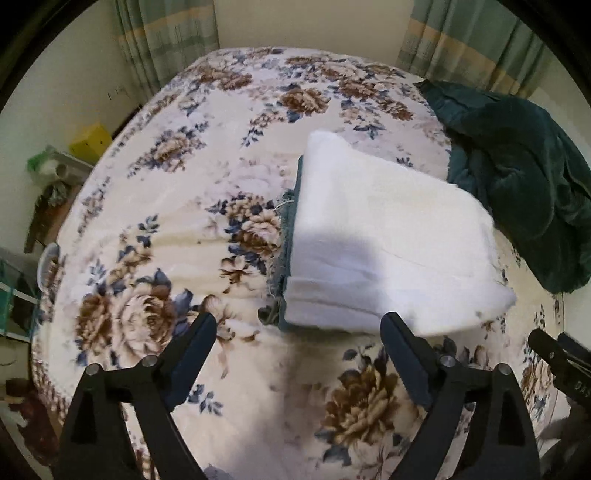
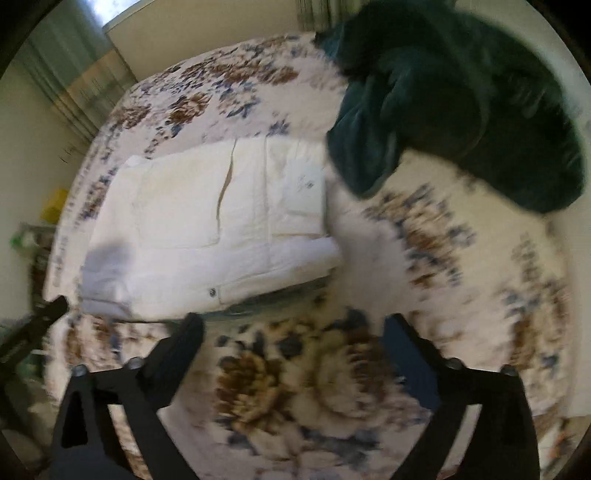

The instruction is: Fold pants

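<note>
White pants [image 1: 384,236] lie folded in a compact rectangle on the floral bedspread [image 1: 166,229], on top of a folded blue-green denim piece [image 1: 286,236] that shows at their left edge. In the right wrist view the white pants [image 2: 221,221] show a button and pockets. My left gripper [image 1: 299,325] is open and empty, just short of the stack's near edge. My right gripper [image 2: 293,325] is open and empty, above the bedspread [image 2: 424,229] near the stack's front edge; this view is blurred. The right gripper's tip also shows in the left wrist view [image 1: 554,354].
A crumpled dark green garment [image 1: 524,177] lies at the right of the bed, also in the right wrist view [image 2: 461,110]. Curtains [image 1: 166,33] hang behind the bed. A yellow box [image 1: 90,142] and clutter sit beside the bed on the left.
</note>
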Demonstrator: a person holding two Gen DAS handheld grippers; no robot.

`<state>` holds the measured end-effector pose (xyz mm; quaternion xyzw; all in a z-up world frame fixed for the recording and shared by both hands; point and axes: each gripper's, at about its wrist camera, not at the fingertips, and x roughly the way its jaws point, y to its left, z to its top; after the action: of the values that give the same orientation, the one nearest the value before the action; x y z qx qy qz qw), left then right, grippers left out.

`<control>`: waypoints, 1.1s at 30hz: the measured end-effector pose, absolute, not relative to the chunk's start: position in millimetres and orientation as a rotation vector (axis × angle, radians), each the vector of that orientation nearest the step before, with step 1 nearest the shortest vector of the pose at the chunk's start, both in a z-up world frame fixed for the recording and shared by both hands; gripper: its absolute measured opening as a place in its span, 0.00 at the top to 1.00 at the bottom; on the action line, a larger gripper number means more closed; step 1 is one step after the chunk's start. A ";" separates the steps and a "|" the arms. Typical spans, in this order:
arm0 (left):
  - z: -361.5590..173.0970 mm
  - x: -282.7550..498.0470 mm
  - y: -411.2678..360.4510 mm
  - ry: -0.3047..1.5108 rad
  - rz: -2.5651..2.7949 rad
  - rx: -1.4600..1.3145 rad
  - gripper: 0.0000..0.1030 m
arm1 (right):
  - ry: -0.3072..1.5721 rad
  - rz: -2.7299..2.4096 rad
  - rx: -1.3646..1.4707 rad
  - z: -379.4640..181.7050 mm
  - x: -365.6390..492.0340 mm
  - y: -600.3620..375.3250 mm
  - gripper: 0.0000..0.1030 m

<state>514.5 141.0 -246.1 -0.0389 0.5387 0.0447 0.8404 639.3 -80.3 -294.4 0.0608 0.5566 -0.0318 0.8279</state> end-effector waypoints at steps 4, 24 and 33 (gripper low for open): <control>-213.9 491.1 122.4 1.100 0.105 -0.031 0.02 | 1.113 -0.102 0.074 -243.1 608.9 -77.8 0.00; -44.3 288.6 66.3 0.814 0.118 -0.022 0.02 | 0.808 0.000 0.002 -26.5 365.3 -99.7 0.00; 16.7 203.4 64.2 0.718 0.102 -0.033 0.02 | 0.688 0.039 -0.002 60.9 253.8 -100.9 0.00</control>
<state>203.4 64.2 16.7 -0.0163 0.3512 0.0498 0.9348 253.8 -100.9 60.9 -0.0009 0.3375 0.0193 0.9411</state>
